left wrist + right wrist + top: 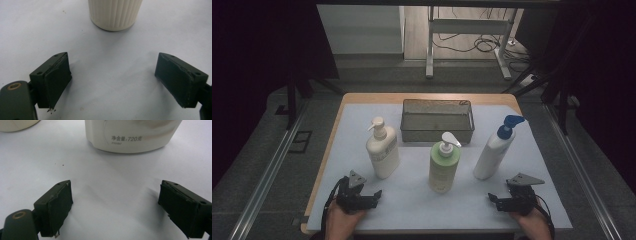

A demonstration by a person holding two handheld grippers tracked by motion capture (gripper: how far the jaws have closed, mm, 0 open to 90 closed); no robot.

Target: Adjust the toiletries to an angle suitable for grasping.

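Three pump bottles stand in a row on the white mat (412, 205): a cream one (382, 151) at left, a green one (444, 167) in the middle, and a white one with a blue pump (493, 152) leaning at right. My left gripper (361, 196) rests on the mat in front of the cream bottle, open and empty. In the left gripper view the cream bottle's ribbed base (115, 13) stands ahead of the gripper (112, 80). My right gripper (509, 200), also open and empty, sits before the white bottle, whose base (132, 137) lies ahead of the gripper (115, 207).
A dark mesh basket (437, 131) stands behind the bottles at the back of the mat. The wooden table edge (324, 165) runs along the left. Another pale bottle's base (17, 125) shows at the upper left of the right gripper view.
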